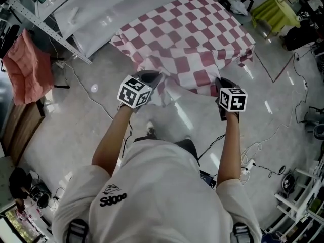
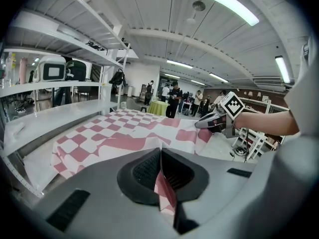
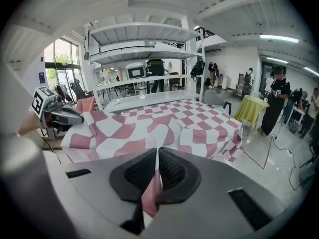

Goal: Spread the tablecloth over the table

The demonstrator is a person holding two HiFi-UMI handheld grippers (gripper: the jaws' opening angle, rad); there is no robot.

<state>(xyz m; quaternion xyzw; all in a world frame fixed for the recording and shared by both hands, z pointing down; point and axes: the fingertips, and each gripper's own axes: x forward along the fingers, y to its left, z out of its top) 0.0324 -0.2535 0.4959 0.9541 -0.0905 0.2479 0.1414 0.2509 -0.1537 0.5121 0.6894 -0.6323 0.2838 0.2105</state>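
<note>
A red-and-white checked tablecloth (image 1: 187, 39) lies over the table, its near edge lifted off and pulled toward me. My left gripper (image 1: 150, 78) is shut on the cloth's near left edge, and the fabric (image 2: 164, 183) shows pinched between its dark pads. My right gripper (image 1: 223, 83) is shut on the near right edge, with a red fold (image 3: 152, 190) caught between its pads. The cloth (image 3: 164, 126) stretches from both grippers back across the tabletop. In the left gripper view the right gripper (image 2: 212, 121) shows beside the cloth; in the right gripper view the left gripper (image 3: 65, 116) shows at the cloth's left.
A white shelf unit (image 1: 45, 19) stands left of the table, with a pink cloth (image 1: 28, 67) hanging by it. A small table with a yellow-green cover (image 1: 276, 11) stands far right. Cables (image 1: 263, 140) run over the shiny floor. Several people (image 2: 174, 98) stand far behind.
</note>
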